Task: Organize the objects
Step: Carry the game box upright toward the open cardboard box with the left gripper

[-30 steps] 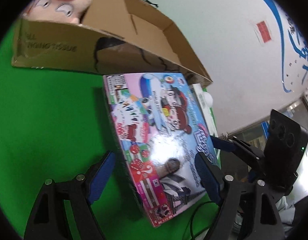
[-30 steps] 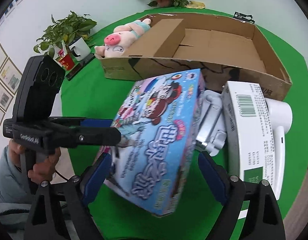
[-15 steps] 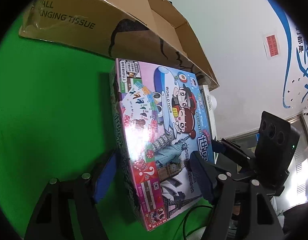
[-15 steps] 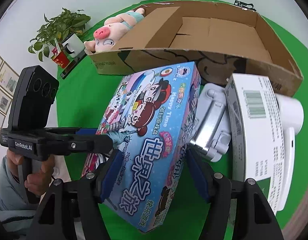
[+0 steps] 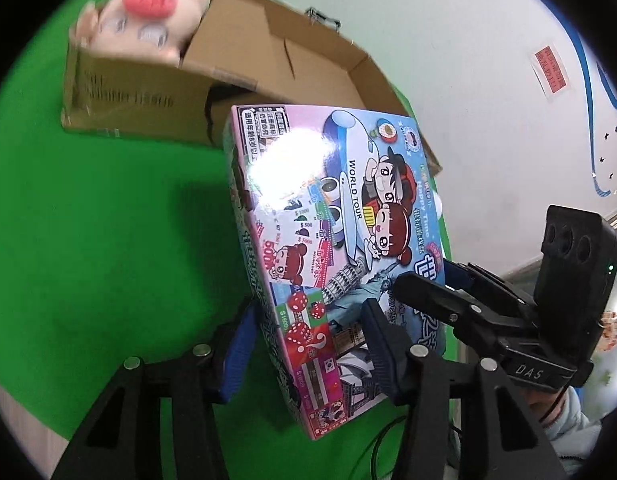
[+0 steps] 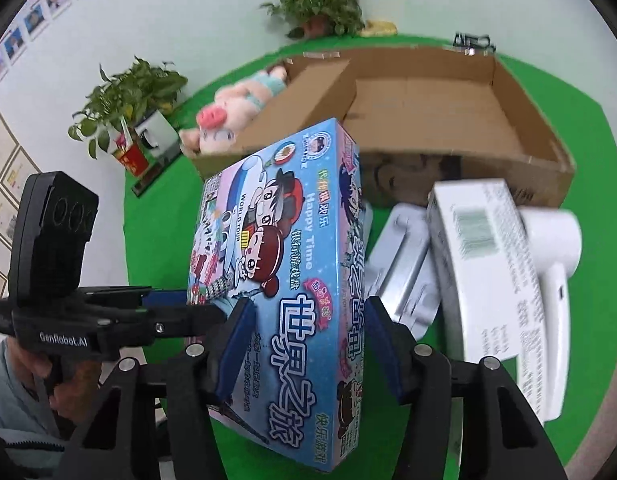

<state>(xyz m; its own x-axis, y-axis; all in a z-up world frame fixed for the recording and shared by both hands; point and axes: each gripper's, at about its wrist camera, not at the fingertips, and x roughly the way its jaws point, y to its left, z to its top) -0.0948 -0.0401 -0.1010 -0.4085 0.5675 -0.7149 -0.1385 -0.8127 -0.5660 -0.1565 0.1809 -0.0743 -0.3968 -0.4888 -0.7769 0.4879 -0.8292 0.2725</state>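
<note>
Gripping from 2 opposite sides, the left gripper (image 5: 308, 344) and the right gripper (image 6: 304, 340) both have the game box (image 5: 340, 232) between their blue pads, near its lower end. Both sets of jaws are closing, and in each wrist view the pads already sit against the cardboard: the left pair spans the pink edge and the printed lid, the right pair spans the lid and the blue side wall.

The game box is tilted up off the green table (image 5: 88, 220), its far end toward the open cardboard carton (image 6: 448, 120), where a plush pig (image 6: 228, 116) leans over one corner. Just beside the game box on the table lie a white box (image 6: 488, 272) and a white appliance (image 6: 552, 256).

The game box looks light, probably hollow with loose pieces inside, so its balance may shift when tipped. Its glossy wrap shows a strong glare and is likely slippery under the pads. The thin card walls would dent under a hard squeeze, so moderate pressure near the stiffer corners and edges seems wisest. With both holds at one end, the far end hangs unsupported; keeping the 2 grippers moving together should stop it twisting.
</note>
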